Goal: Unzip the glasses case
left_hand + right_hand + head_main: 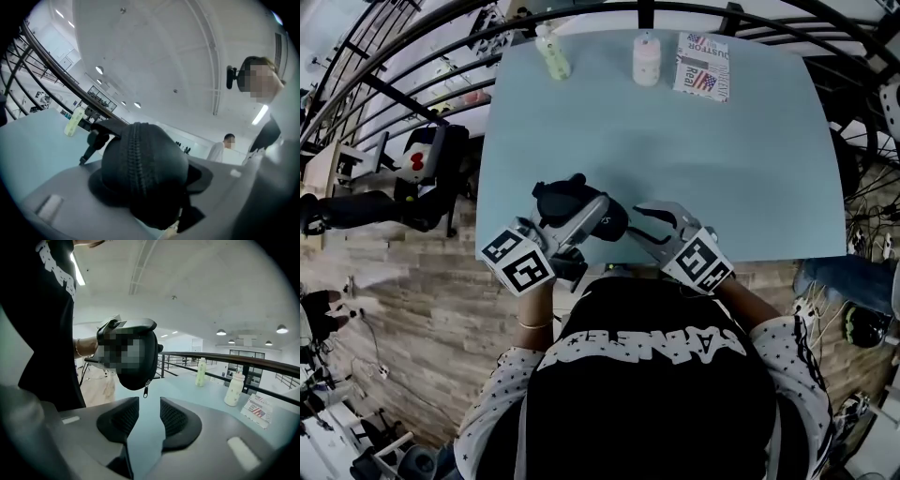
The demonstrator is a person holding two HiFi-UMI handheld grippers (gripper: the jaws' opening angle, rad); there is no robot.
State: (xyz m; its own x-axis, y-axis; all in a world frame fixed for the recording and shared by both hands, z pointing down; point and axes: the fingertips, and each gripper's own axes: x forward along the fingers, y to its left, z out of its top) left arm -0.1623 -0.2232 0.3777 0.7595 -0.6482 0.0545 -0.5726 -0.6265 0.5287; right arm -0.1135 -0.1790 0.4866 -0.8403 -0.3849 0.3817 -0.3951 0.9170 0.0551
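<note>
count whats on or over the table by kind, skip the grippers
bottles: 2 (green bottle, white bottle)
box: 1
glasses case: 1
total: 4

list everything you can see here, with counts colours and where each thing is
glasses case: 1, black, zip looks closed, held over the table's near edge
zip pull: 1, dark, hanging under the case
table: 1, light blue, centre
bottle: 1, pale green, far edge, left
bottle: 1, whitish, far edge, middle
box: 1, white with flag print, far edge, right
railing: 1, black, behind the table
floor: wood, brown, left of the table
bystander: 1, white top, far background
shirt: 1, black with white lettering, bottom of head view
left claw: 1, grey, clamped on the case
right claw: 1, grey, jaws partly apart, empty, just short of the zip pull
</note>
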